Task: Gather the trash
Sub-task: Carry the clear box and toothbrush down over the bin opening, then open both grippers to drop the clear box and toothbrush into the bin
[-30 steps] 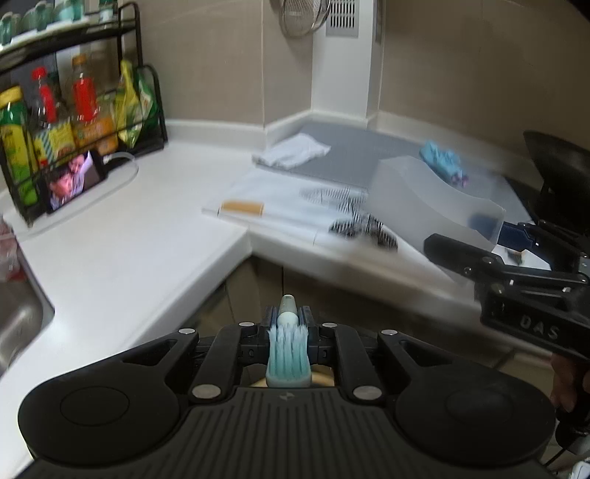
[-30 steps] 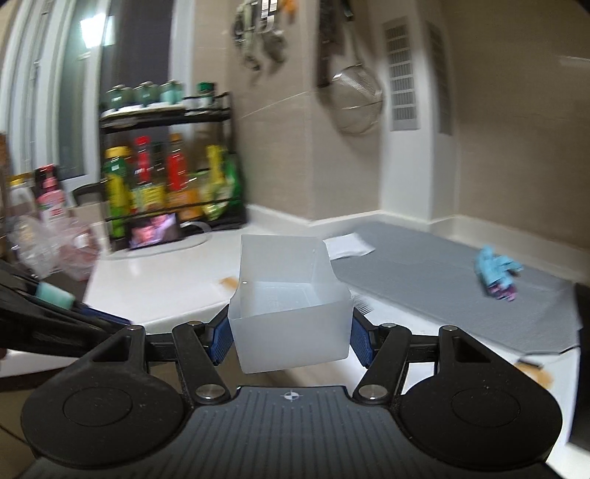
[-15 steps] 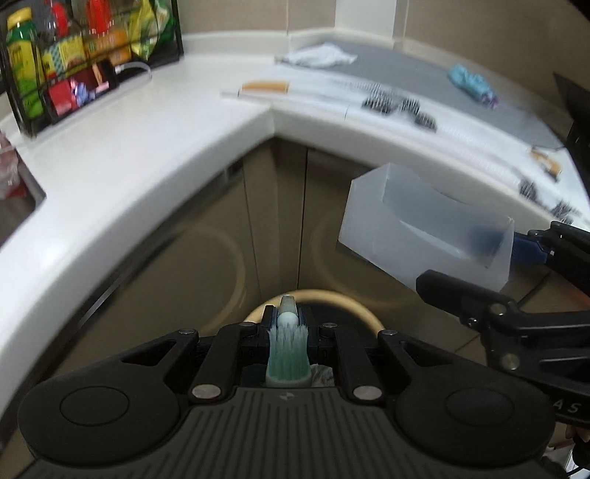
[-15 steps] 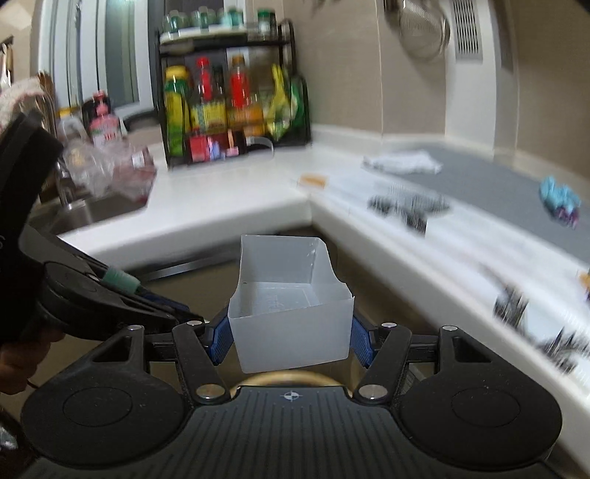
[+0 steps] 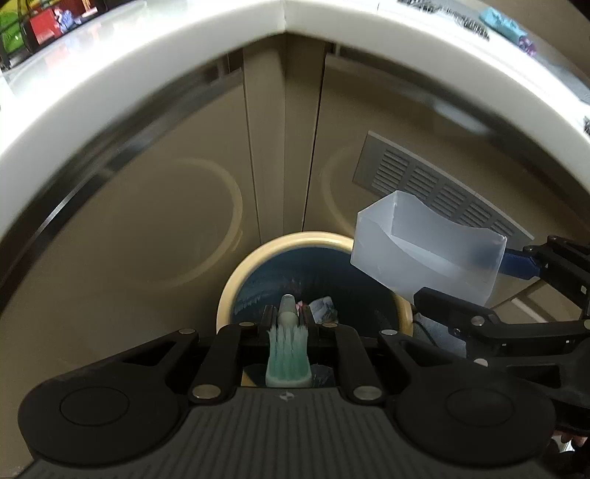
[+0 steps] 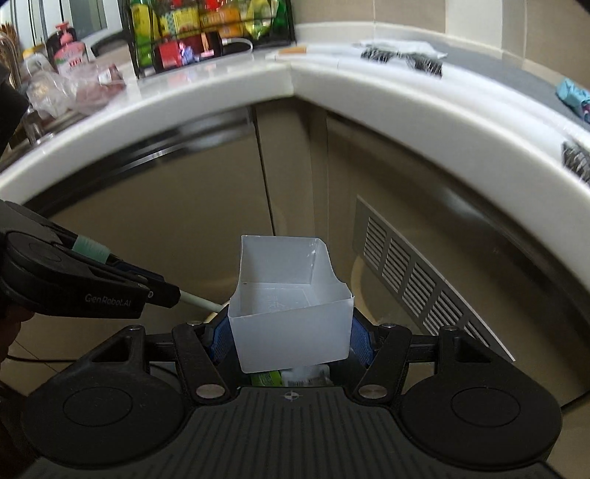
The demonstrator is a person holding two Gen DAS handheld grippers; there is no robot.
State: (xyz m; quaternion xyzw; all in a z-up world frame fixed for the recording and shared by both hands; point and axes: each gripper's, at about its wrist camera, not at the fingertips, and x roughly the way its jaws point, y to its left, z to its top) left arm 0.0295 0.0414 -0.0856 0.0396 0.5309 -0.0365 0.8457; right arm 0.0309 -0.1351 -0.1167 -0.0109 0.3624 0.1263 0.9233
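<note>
My left gripper [image 5: 287, 313] is shut on a teal toothbrush [image 5: 288, 355], bristles up, held over a round cream-rimmed trash bin [image 5: 225, 294] on the floor; some trash lies inside. The left gripper also shows in the right wrist view [image 6: 162, 291], with the brush handle sticking out. My right gripper [image 6: 289, 339] is shut on a translucent white plastic box [image 6: 291, 313], open side up. In the left wrist view the box [image 5: 427, 250] hangs over the bin's right rim.
Beige cabinet doors [image 5: 147, 221] with a vent grille [image 5: 435, 184] stand behind the bin, under the white L-shaped counter [image 6: 221, 92]. On the counter are a condiment rack [image 6: 206, 29], black-and-white wrappers [image 6: 402, 59], a blue wrapper [image 6: 573, 94] and plastic bags [image 6: 55, 92].
Both grippers have dropped from counter height to below the counter edge. The bin has come fully into view under the toothbrush and the box.
</note>
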